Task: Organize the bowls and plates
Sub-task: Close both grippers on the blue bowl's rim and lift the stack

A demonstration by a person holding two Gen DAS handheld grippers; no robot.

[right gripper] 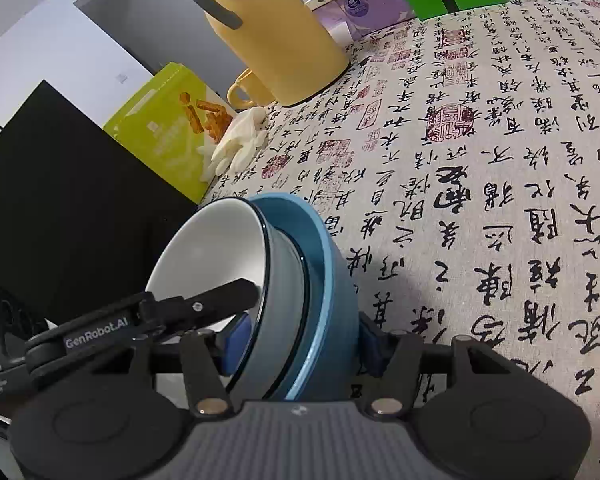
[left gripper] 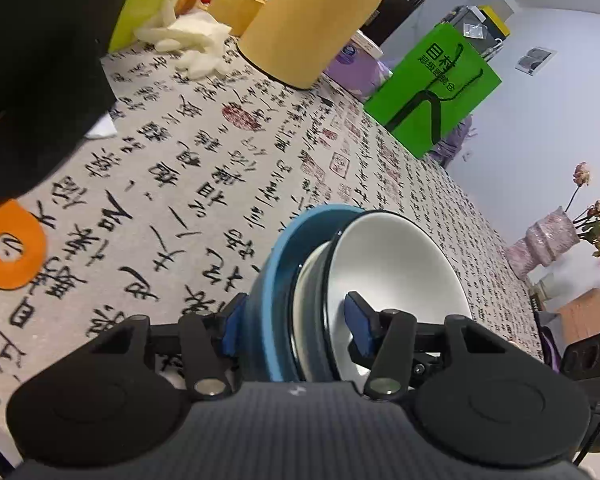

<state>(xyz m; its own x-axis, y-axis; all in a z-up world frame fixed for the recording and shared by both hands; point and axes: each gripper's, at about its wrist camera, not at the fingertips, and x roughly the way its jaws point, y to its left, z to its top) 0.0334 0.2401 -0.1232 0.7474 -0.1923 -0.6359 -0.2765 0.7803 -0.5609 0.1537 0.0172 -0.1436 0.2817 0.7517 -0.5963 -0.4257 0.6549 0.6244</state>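
Note:
A blue bowl (left gripper: 268,272) stands on the calligraphy tablecloth (left gripper: 172,168) with a dark-rimmed, white-lined bowl (left gripper: 396,264) nested in it. My left gripper (left gripper: 295,326) straddles the stack's near wall, one blue pad pressed on the blue bowl's outside and the other on the white inside. My right gripper (right gripper: 304,343) clamps the opposite wall of the blue bowl (right gripper: 332,280) and white-lined bowl (right gripper: 212,248) the same way. In the right wrist view, a black finger (right gripper: 204,304) of the left gripper reaches into the white bowl.
At the back stand a yellow jug (left gripper: 312,20), a yellow mug (left gripper: 236,4), white gloves (left gripper: 192,40), a purple tissue box (left gripper: 356,60) and a green bag (left gripper: 432,84). A snack box (right gripper: 168,128) and a black box (right gripper: 60,200) flank the bowls. A vase (left gripper: 548,244) stands off the table's edge.

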